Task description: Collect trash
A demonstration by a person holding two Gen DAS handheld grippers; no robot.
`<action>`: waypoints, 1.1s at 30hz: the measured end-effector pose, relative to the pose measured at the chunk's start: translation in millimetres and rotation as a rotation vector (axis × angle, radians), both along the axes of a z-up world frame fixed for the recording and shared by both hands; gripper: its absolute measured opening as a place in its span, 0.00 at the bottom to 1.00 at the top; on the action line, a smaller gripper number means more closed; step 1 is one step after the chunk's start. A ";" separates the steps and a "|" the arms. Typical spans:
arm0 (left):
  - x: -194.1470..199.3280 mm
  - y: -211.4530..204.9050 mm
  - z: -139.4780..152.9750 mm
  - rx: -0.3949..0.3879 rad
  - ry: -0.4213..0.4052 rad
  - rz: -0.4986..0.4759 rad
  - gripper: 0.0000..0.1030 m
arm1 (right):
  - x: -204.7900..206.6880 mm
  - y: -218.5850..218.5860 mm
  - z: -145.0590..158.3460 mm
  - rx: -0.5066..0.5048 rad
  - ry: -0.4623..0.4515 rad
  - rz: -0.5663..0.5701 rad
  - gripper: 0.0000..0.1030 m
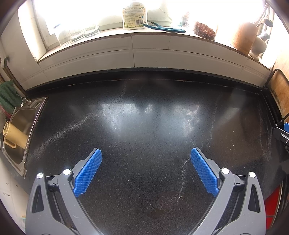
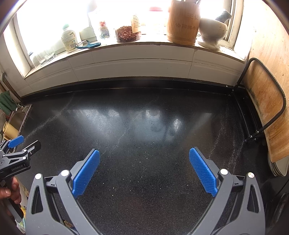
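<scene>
My left gripper is open and empty, held above a black speckled countertop. My right gripper is open and empty over the same countertop. The left gripper also shows at the left edge of the right wrist view, and part of the right gripper shows at the right edge of the left wrist view. No piece of trash shows on the counter; only small pale crumbs and dusty streaks lie on it.
A steel sink with a yellow cup is at the left. The windowsill holds a bottle, a blue peeler, a jar of red flakes, a bamboo holder and a mortar. Wooden boards in a rack stand at the right.
</scene>
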State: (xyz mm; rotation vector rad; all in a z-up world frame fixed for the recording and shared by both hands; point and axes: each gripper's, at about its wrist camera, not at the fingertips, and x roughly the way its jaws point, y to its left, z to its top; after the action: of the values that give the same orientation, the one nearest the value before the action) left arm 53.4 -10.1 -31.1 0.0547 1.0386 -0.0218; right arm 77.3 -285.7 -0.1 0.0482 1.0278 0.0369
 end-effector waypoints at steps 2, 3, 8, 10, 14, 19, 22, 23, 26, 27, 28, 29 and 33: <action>-0.3 0.0 0.0 -0.001 0.000 -0.001 0.93 | 2.0 0.2 -0.1 0.001 0.000 0.001 0.93; 0.4 0.2 0.2 -0.001 0.000 -0.001 0.93 | 2.1 0.2 -0.1 0.000 0.000 0.002 0.93; 0.6 0.0 0.0 -0.001 0.000 0.000 0.93 | 5.6 1.1 -0.8 -0.001 0.002 0.007 0.93; 1.1 0.0 -0.3 0.000 0.001 0.002 0.93 | 6.0 1.5 -0.5 0.000 0.002 0.009 0.93; 3.0 0.6 0.7 -0.002 0.002 0.001 0.93 | 4.1 1.3 -0.4 0.001 0.002 0.006 0.93; 3.5 0.8 0.6 -0.002 0.002 0.002 0.93 | 3.8 2.1 -0.4 0.001 0.002 0.006 0.93; 3.0 0.5 0.6 -0.002 0.002 0.000 0.93 | 4.9 2.2 -0.2 -0.001 0.001 0.009 0.93; 3.3 0.4 0.6 -0.002 0.002 0.001 0.93 | 5.4 2.4 -0.3 -0.001 0.002 0.010 0.93; 3.4 0.3 0.6 -0.003 0.002 0.003 0.93 | 7.1 2.5 -0.2 0.001 0.002 0.014 0.93; 3.7 0.5 0.8 -0.005 0.002 0.004 0.93 | 7.2 2.5 -0.3 0.000 0.002 0.016 0.93; 3.1 0.5 0.9 -0.006 0.001 0.004 0.93 | 6.5 2.3 -0.4 0.001 0.003 0.016 0.93; 3.8 0.7 1.2 -0.012 0.002 0.002 0.93 | 7.6 2.3 -0.9 0.001 0.003 0.019 0.93; 4.1 1.1 1.5 -0.028 0.003 0.002 0.93 | 8.8 2.2 -2.2 0.004 0.007 0.024 0.93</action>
State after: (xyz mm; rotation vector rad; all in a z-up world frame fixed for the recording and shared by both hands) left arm 57.5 -9.0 -29.6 0.0281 1.0410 -0.0345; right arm 86.1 -283.6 -2.3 0.0393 1.0351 0.0608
